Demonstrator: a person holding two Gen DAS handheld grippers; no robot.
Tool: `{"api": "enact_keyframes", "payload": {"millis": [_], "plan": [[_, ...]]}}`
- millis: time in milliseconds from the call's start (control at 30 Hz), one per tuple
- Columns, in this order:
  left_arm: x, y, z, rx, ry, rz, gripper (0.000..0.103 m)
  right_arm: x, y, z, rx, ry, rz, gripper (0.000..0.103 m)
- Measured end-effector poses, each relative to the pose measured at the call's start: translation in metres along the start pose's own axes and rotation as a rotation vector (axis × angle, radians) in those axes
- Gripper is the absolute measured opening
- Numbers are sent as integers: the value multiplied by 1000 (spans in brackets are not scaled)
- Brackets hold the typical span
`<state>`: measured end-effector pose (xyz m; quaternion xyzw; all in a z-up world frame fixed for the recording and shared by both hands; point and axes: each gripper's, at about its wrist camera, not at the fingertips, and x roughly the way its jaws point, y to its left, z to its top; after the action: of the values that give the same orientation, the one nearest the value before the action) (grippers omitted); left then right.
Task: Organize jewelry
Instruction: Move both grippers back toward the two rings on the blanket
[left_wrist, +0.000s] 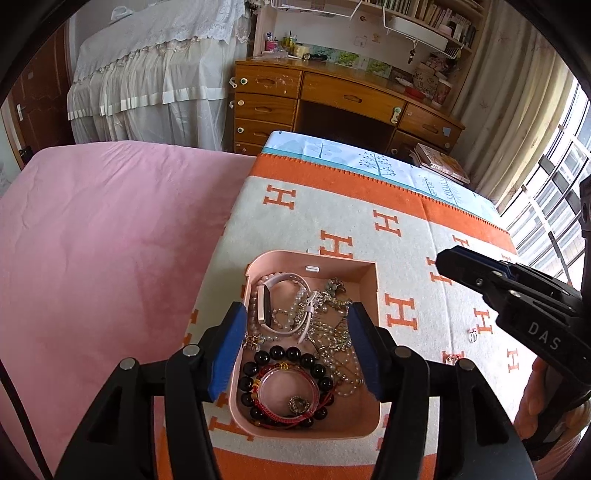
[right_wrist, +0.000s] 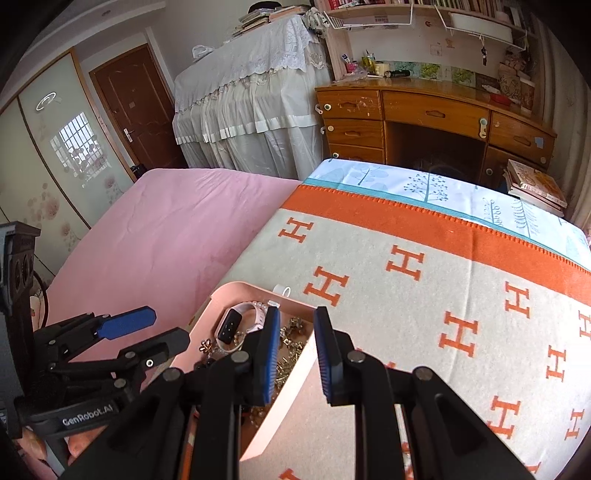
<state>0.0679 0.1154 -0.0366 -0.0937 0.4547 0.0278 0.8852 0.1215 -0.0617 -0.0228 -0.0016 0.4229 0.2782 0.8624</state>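
Blankets are covering the bed: an orange-and-cream H-patterned blanket (left_wrist: 369, 206) is lying beside a pink sheet (left_wrist: 103, 229). On the patterned one, a pink jewelry tray (left_wrist: 369, 284) is holding a pink-strapped watch (left_wrist: 264, 308), a black bead bracelet (left_wrist: 284, 354), a red cord bracelet (left_wrist: 273, 369) and tangled pearl strands (left_wrist: 291, 314). Left gripper (left_wrist: 295, 347) is hovering over the tray, fingers spread apart, holding nothing. Right gripper (right_wrist: 295, 358) is straddling the tray's right wall, likewise parted and holding nothing. 2 small rings (left_wrist: 452, 356) are lying on the blanket right of the tray.
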Motion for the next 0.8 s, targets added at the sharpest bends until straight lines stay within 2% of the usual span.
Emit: {"api": "enact_keyframes", "payload": {"millis": [133, 333, 433, 633, 800], "plan": [[-19, -15, 0, 32, -37, 0, 64, -36, -11, -6, -3, -39, -25, 19], [-45, -49, 3, 91, -92, -19, 67, -86, -33, -15, 2, -99, -78, 19], [-52, -69, 2, 125, -112, -28, 72, -105, -44, -21, 13, -122, -91, 19], [-40, -112, -9, 209, -95, -62, 73, -124, -69, -38, 41, -143, -122, 19], [-14, -151, -31, 347, -74, -146, 73, -122, -91, -60, 56, -128, -149, 19]]}}
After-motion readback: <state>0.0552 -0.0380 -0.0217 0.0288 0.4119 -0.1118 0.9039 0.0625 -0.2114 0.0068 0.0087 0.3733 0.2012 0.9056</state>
